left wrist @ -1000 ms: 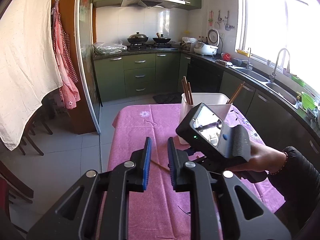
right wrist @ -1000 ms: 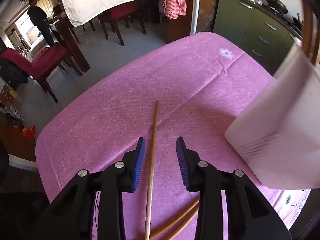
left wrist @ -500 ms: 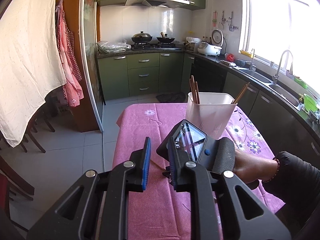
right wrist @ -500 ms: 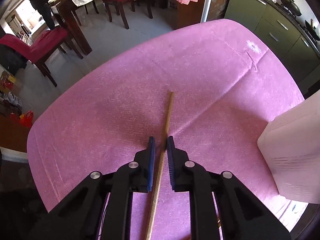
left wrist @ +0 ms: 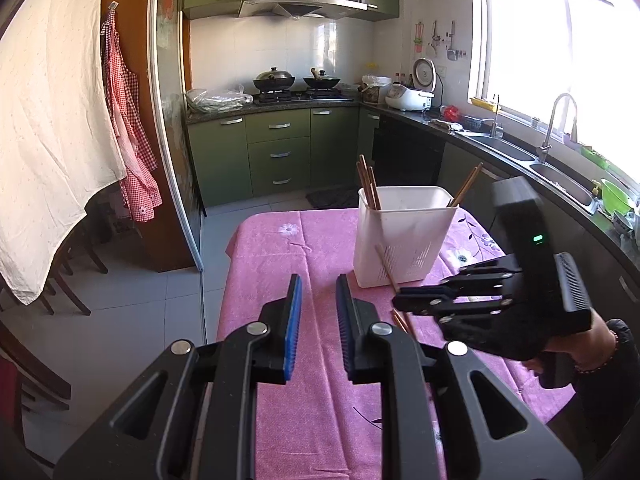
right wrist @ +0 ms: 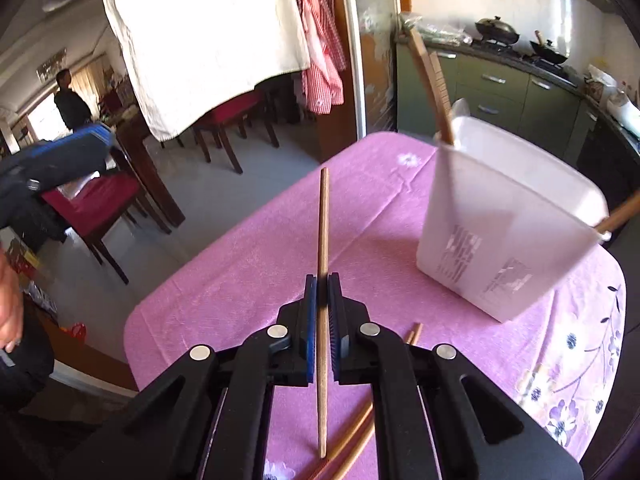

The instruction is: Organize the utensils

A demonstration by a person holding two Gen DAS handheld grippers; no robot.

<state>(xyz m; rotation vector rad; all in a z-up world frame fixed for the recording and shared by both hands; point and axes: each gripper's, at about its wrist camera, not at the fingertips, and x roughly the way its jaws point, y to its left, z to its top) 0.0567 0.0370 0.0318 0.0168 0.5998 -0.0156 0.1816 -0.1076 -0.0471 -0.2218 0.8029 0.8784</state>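
Note:
My right gripper (right wrist: 322, 284) is shut on a single wooden chopstick (right wrist: 323, 220), held lifted above the pink tablecloth (right wrist: 240, 272) and pointing away from me. In the left wrist view, the right gripper (left wrist: 400, 300) hangs right of centre with the chopstick (left wrist: 386, 266) slanting in front of the white utensil container (left wrist: 404, 240). The container (right wrist: 500, 232) stands on the table and holds several upright chopsticks (left wrist: 366, 184). A few loose chopsticks (right wrist: 352, 440) lie on the cloth below the right gripper. My left gripper (left wrist: 318, 292) hovers over the table, open with nothing between its blue pads.
The table's left edge (left wrist: 230, 280) drops to a tiled floor. Dark chairs with red seats (right wrist: 100, 200) stand beyond the table's near corner, under a hanging white cloth (right wrist: 208, 40). A person (right wrist: 70, 100) stands far off. Green kitchen cabinets (left wrist: 276, 152) and a sink counter (left wrist: 520, 156) line the back and right.
The right gripper closed on the chopstick that lay on the cloth and lifted it off the table, tilting up toward the container. The left gripper barely moved.

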